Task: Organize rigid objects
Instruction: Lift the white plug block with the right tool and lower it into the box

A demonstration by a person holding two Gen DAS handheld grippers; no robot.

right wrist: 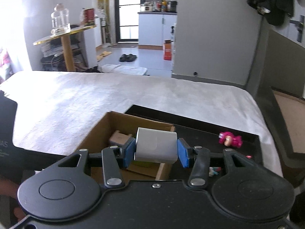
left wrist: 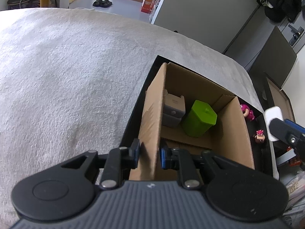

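Note:
An open cardboard box [left wrist: 236, 133] sits in a black tray [left wrist: 133, 122] on a bed. Inside it are a green lidded container [left wrist: 199, 121] and a grey drawer unit [left wrist: 172, 112]. My left gripper [left wrist: 149, 153] is shut on the box's left wall [left wrist: 150, 114]. My right gripper [right wrist: 155, 149] is shut on a white rounded block [right wrist: 155, 146] and holds it above the box [right wrist: 106, 131]; it shows at the right edge of the left wrist view [left wrist: 273, 123]. Two pink bear figures [left wrist: 246, 111] [left wrist: 259, 136] lie in the tray right of the box.
The bed's white fuzzy cover [left wrist: 66, 76] spreads left and behind the tray. A dark headboard panel [right wrist: 282, 61] and a wall stand to the right. Beyond the bed are floor, slippers [right wrist: 128, 57] and a side table [right wrist: 64, 36].

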